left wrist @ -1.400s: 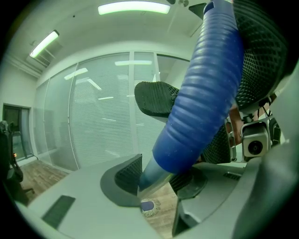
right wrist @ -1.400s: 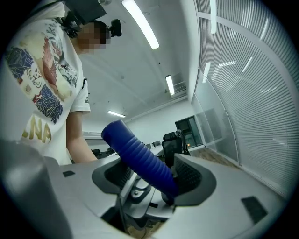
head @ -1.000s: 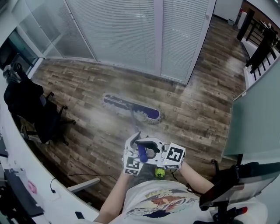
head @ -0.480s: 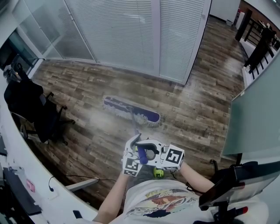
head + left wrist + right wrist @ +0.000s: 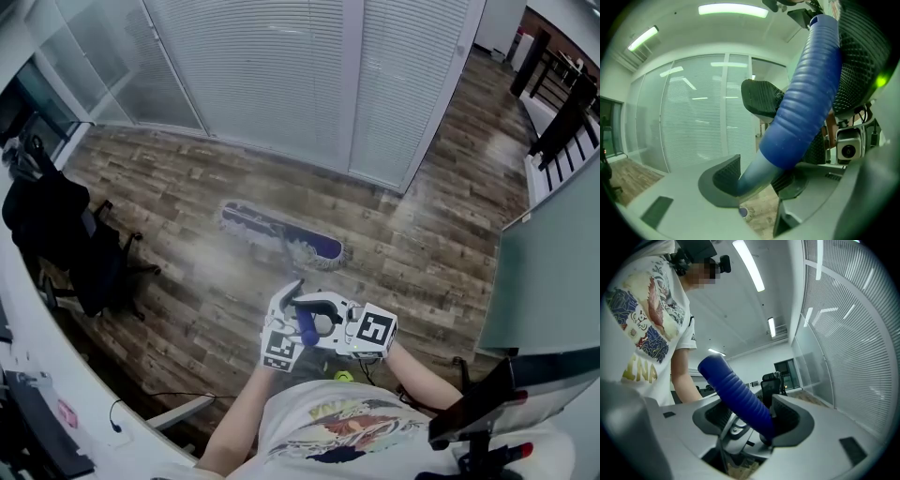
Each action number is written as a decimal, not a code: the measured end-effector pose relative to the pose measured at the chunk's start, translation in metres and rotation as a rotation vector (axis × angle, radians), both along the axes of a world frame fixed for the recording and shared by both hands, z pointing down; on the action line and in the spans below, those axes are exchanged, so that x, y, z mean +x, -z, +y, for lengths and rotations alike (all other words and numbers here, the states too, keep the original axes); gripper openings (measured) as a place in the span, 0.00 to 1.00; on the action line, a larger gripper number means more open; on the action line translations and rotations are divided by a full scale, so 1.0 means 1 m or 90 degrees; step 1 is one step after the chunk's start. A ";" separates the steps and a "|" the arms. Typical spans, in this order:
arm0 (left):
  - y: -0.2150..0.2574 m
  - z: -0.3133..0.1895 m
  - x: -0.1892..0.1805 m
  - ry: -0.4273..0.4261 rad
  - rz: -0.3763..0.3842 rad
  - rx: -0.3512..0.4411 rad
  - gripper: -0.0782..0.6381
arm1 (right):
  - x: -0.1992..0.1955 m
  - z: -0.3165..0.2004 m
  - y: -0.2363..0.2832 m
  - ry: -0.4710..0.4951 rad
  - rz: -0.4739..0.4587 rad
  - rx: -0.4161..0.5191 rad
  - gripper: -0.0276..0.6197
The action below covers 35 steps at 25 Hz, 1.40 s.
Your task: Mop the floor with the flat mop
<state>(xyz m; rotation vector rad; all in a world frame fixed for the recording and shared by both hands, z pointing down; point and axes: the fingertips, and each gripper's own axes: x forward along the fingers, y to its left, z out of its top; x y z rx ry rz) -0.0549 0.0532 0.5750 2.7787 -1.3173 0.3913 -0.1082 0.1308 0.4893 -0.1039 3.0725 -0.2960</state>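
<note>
Down on the wood-plank floor (image 5: pixel 169 183), a little in front of the glass wall with white blinds (image 5: pixel 272 66), the flat mop's purple, fringed mop head (image 5: pixel 281 234) lies flat and slanted, its thin shaft rising back toward the person. Both grippers sit close together at the top of it. The left gripper (image 5: pixel 759 176) has the pale shaft of the mop handle (image 5: pixel 306 328) between its two dark pads, just below the ribbed blue grip; its jaws have just been easing apart a little, yet both pads look to be on the shaft. The right gripper (image 5: pixel 750 416) is clamped across the blue ribbed grip itself, a pad on either side. A black office chair (image 5: pixel 66 234) stands at the left edge, well apart from the mop. Beneath the grippers, a small yellow-green thing (image 5: pixel 343 377) peeps out by the person's shirt; I cannot tell what it is. Compared with a second ago, the mop head rests on the same patch of planks, the grippers hold much the same spot in the head view, and less of the yellow-green thing shows.
</note>
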 end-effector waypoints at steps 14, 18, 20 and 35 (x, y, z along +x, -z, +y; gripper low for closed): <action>0.013 -0.187 -0.066 -0.014 0.030 -0.004 0.32 | -0.068 -0.194 0.014 -0.064 0.002 -0.005 0.44; 0.012 -0.233 -0.075 -0.014 0.032 0.000 0.32 | -0.079 -0.238 0.010 -0.056 0.006 0.002 0.44; 0.010 -0.264 -0.082 -0.009 0.034 0.001 0.32 | -0.085 -0.268 0.009 -0.055 0.003 0.005 0.44; 0.006 -0.563 -0.084 0.008 0.009 -0.004 0.34 | -0.080 -0.567 0.009 -0.045 -0.015 -0.012 0.44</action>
